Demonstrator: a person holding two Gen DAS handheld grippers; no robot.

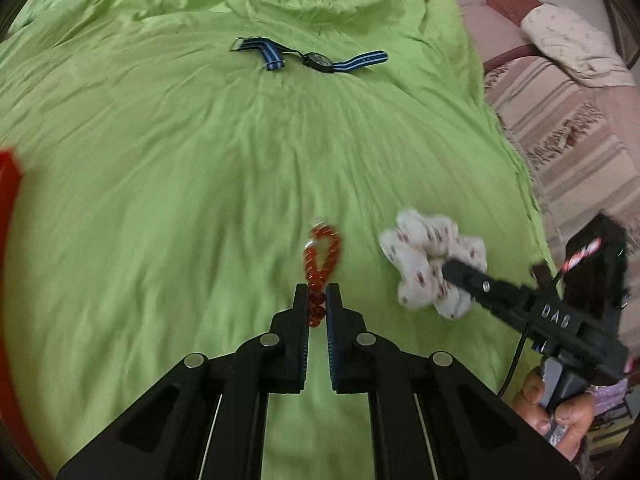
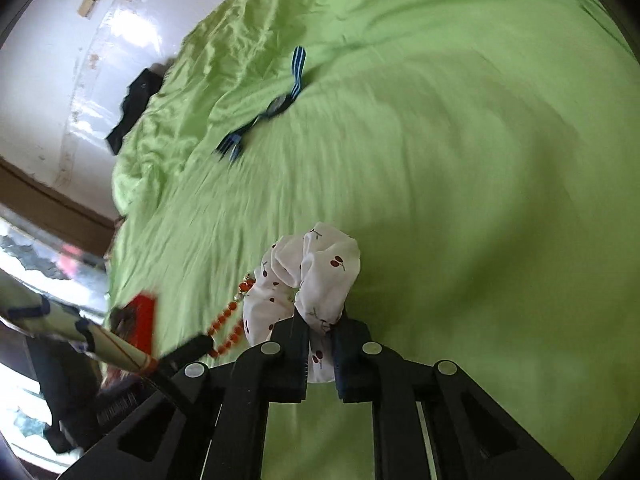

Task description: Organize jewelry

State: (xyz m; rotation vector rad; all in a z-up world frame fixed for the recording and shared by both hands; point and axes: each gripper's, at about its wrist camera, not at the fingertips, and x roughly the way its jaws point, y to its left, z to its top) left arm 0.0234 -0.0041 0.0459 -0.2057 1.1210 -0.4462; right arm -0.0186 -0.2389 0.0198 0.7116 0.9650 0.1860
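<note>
Beads fill the middle of the left wrist view: a red bead bracelet lies on the green bed sheet as a drawn-out loop, its long axis running straight away from the left gripper, and its near end sits pinched between the jaws, which stand narrow and closed on it. To the right, just beside the bracelet, a white cherry-print scrunchie is caught by the right gripper, whose handle a hand holds at the lower edge. Well beyond both, a watch with a blue striped strap lies flat across the sheet, untouched. At the far left edge a red object shows (possibly a box or tray for the jewelry, though too little of it is visible to tell, and nothing can be seen inside it).

In the right wrist view, the scrunchie bunches upward directly ahead of the right gripper, with cloth squeezed between the narrow jaws. The bracelet trails off to the left, touching or nearly touching the scrunchie, towards the dark tip of the left gripper. A red shape sits just beyond that tip, blurred. The watch lies well apart up the sheet, its strap running diagonally; a dark item rests at the bed's far edge.

Each thing is already gripped, so the coming move likely turns on lifting them apart and carrying the bracelet leftward, the left hand being nearer the red object.
</note>
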